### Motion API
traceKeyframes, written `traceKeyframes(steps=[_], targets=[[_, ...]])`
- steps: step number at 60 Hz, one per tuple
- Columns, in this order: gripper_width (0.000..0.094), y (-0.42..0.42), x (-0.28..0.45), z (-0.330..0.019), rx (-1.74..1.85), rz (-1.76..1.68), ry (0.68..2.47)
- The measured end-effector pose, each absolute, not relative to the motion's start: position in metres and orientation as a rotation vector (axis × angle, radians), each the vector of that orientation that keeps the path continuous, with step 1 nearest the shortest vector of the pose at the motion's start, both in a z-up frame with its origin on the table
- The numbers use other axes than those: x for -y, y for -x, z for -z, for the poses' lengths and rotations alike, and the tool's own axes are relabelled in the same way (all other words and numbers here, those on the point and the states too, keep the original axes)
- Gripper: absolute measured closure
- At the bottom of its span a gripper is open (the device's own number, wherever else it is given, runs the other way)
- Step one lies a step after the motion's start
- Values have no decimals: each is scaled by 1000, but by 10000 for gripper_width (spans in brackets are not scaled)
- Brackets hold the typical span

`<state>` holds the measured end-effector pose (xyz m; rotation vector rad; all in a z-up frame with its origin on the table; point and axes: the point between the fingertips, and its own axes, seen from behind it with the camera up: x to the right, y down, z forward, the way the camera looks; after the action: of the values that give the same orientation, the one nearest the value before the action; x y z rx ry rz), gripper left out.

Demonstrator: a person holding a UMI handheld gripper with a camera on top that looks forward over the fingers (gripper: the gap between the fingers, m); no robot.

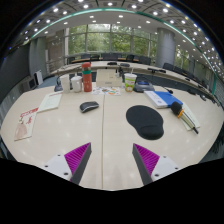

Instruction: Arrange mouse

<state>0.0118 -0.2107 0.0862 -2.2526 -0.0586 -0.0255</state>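
Black against the pale table point(70, 135), a round mouse pad point(144, 122) is taken as the landmark here. The computer mouse point(89, 106) is seen well to the left of the mouse pad and slightly farther back, resting on the bare tabletop apart from it. The gripper point(112, 158) is held low and near, short of the mouse pad, with its two purple pads point(77, 156) spread wide and nothing between them; the tongs are released. This open stance is judged to suit an approach, since the mouse is not yet reached. Behind and to the right of the mouse pad a blue-covered book point(162, 97) is laid; behind and to the left of it a red bottle point(87, 78) is stood.
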Motion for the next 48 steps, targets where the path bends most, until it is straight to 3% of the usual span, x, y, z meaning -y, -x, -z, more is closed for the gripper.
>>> traceKeyframes(steps=[17,32,48], targets=[[76,99,85,-19,126,-54,2280],[79,140,-13,9,120,-44,2271],[73,148,-76,14,103,-9,2278]])
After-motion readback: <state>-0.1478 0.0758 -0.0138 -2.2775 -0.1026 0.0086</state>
